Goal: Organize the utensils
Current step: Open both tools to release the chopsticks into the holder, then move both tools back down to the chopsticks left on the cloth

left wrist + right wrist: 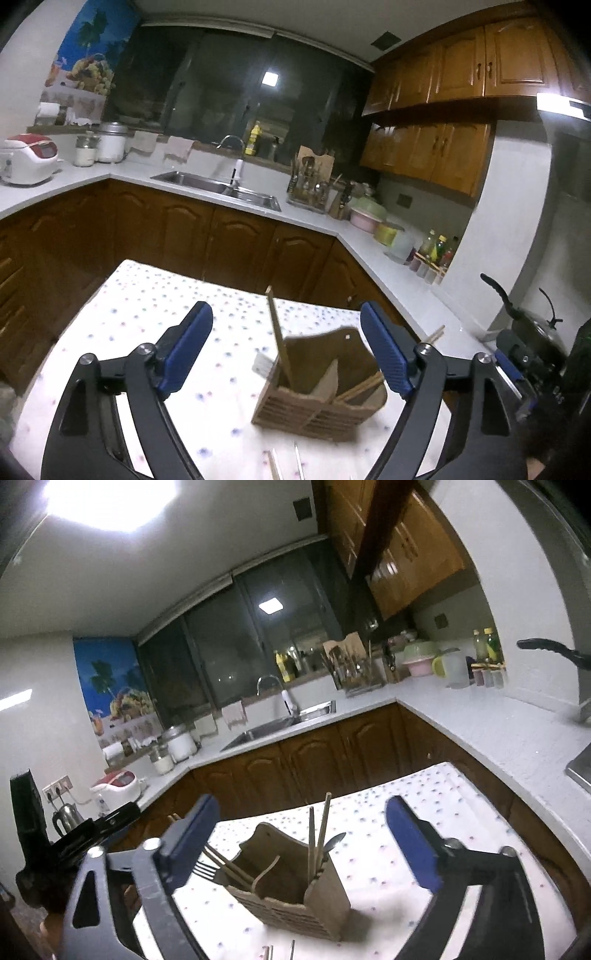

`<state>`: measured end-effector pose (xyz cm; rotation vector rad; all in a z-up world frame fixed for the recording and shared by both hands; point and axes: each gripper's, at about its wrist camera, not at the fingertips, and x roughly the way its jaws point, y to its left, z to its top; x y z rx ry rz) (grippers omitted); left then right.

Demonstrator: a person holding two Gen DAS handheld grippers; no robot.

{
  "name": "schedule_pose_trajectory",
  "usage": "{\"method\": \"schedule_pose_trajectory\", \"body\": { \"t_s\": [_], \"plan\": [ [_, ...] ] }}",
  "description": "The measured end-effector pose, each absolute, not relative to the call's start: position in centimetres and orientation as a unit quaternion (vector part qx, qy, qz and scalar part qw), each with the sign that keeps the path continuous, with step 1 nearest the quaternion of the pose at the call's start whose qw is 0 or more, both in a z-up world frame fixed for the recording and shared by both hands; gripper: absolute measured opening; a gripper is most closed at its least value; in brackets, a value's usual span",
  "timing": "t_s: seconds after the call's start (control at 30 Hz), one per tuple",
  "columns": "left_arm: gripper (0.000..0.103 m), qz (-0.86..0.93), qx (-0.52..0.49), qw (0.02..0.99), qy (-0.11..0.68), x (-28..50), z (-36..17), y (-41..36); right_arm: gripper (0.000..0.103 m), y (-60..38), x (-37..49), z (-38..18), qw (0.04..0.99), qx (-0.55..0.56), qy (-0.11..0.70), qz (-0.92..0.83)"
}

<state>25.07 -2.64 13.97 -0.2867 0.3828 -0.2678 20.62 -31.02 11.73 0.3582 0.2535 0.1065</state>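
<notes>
The wooden utensil holder stands on the table with the dotted cloth, in front of both grippers and between their spread fingers in each wrist view, touched by neither. It is a slatted brown box with a taller back panel and inner dividers that split it into compartments; its front is made of thin horizontal strips. Much of the sorting looks done: in the right wrist view a pair of chopsticks stands nearly upright in the compartment at the holder's right, with a spoon leaning out beside them, while further chopsticks lean out over the holder's left rim next to a fork whose tines point left of the holder. In the left wrist view one chopstick stands tall in the holder's left compartment and others lie slanted in the right one. Some work seems left: the ends of a few thin sticks or handles lie on the cloth just in front of the holder, at the lower edge of both views; what they are is too cut off to tell. The left gripper has its jaws spread wide with nothing held, and the right gripper likewise stands wide open and empty. The left gripper's body also shows at the left of the right wrist view, beside the holder.
</notes>
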Motion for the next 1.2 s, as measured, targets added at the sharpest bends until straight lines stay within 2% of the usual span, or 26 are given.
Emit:
{"method": "schedule_pose_trajectory", "body": {
  "t_s": [0.2, 0.57, 1.2],
  "plan": [
    [0.085, -0.119, -0.146, 0.959, 0.21, 21.9, 12.2, -1.3, 0.098, -31.2, 17.4, 10.9, 0.974, 0.179, 0.128, 0.05],
    [0.086, -0.102, -0.156, 0.94, 0.285, 17.6, 6.1, -0.2, 0.098, -32.0, 12.1, 6.5, 0.964, 0.193, 0.178, 0.03],
    [0.086, -0.098, -0.141, 0.924, 0.342, 15.2, 2.5, -0.7, 0.098, -31.5, 8.3, 1.4, 0.953, 0.176, 0.247, 0.015]
  ]
}}
